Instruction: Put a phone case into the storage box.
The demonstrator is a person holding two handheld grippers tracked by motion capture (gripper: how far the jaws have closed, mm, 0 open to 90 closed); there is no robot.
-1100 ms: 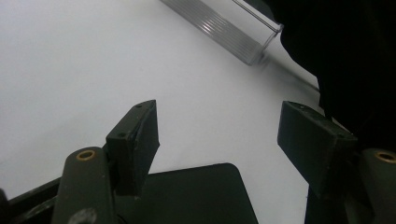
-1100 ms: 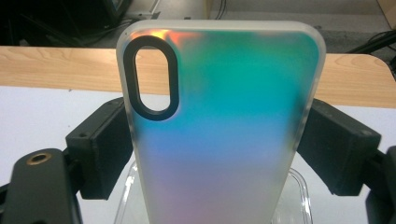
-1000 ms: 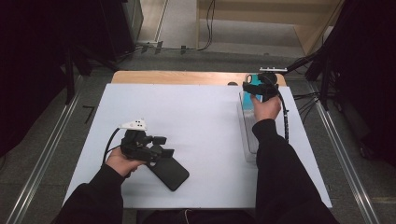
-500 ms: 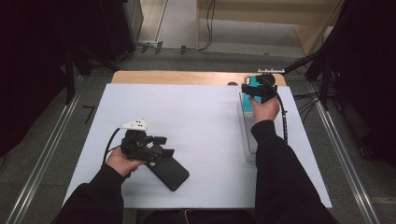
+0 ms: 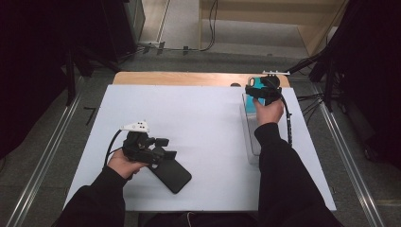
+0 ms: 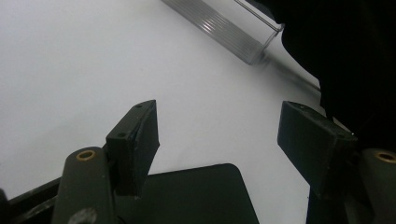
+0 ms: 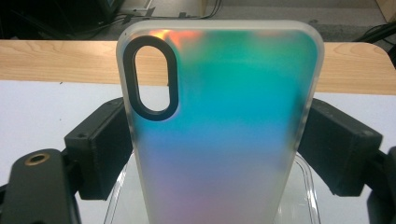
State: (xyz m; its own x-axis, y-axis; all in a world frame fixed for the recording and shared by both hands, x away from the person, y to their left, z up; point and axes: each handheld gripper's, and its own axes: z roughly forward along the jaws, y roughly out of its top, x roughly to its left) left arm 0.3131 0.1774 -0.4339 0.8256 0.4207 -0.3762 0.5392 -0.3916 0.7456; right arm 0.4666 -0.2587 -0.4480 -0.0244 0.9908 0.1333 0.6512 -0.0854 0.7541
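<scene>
Nothing has shifted since the earlier pictures: both hands sit where they were. A white table (image 5: 208, 123) is the landmark. Near its far right corner, the right gripper (image 7: 219, 140) holds a translucent phone case (image 7: 219, 126), teal fading to pink, upright over a clear plastic tray (image 5: 249, 142) along the table's right side. Its jaws press the case's two long edges, gripping it firmly. Near the table's front left, the left gripper (image 5: 165, 152) rests low over one end of a black phone (image 5: 171, 173) lying flat on the table. Its jaws stand apart, released, with only the table surface and the phone's corner between them.
</scene>
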